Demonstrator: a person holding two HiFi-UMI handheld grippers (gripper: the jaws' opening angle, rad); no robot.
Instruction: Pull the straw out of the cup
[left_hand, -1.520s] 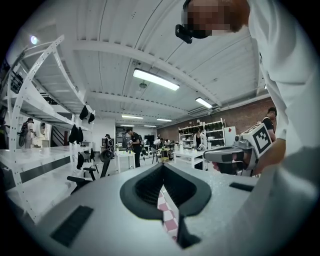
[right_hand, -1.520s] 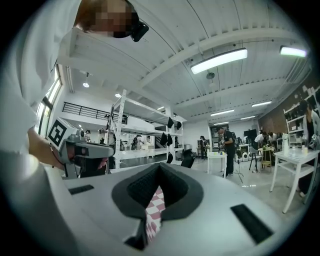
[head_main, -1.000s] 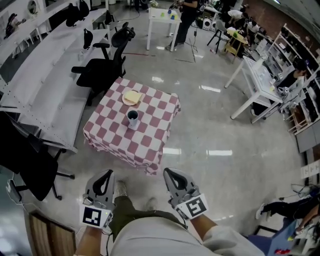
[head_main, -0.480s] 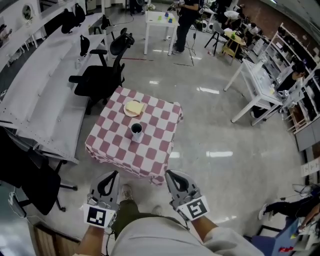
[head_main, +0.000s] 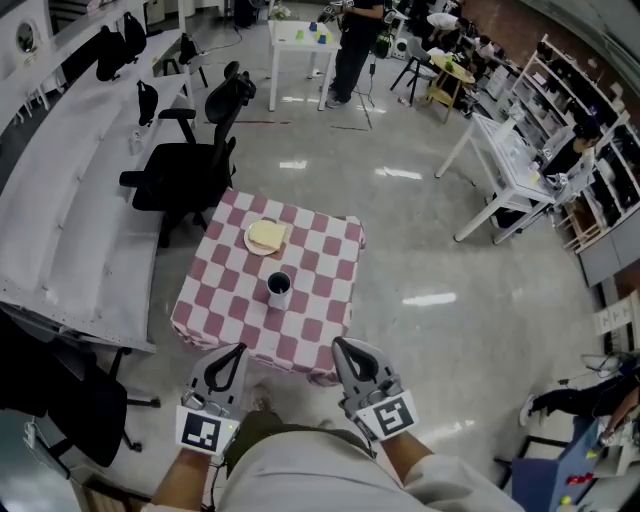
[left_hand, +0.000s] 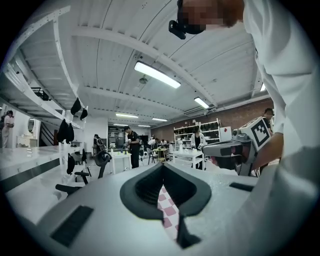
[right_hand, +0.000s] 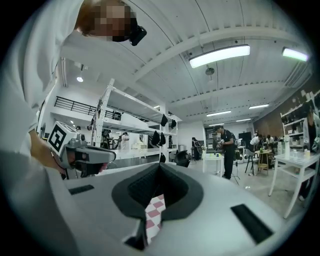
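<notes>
Closer now than a second ago, the dark round cup stands mid-table on the red-and-white checked cloth; its straw is too small to see. The left gripper and right gripper point level at the near edge, jaws together and empty. A yellow-topped plate lies behind the cup, with a black office chair beyond.

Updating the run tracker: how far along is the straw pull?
Done: nothing. In hand: nothing; left tool and right tool are shut and empty, short of the table. Left: reach the cup, grip the straw, too small to see here, and pull it out.
</notes>
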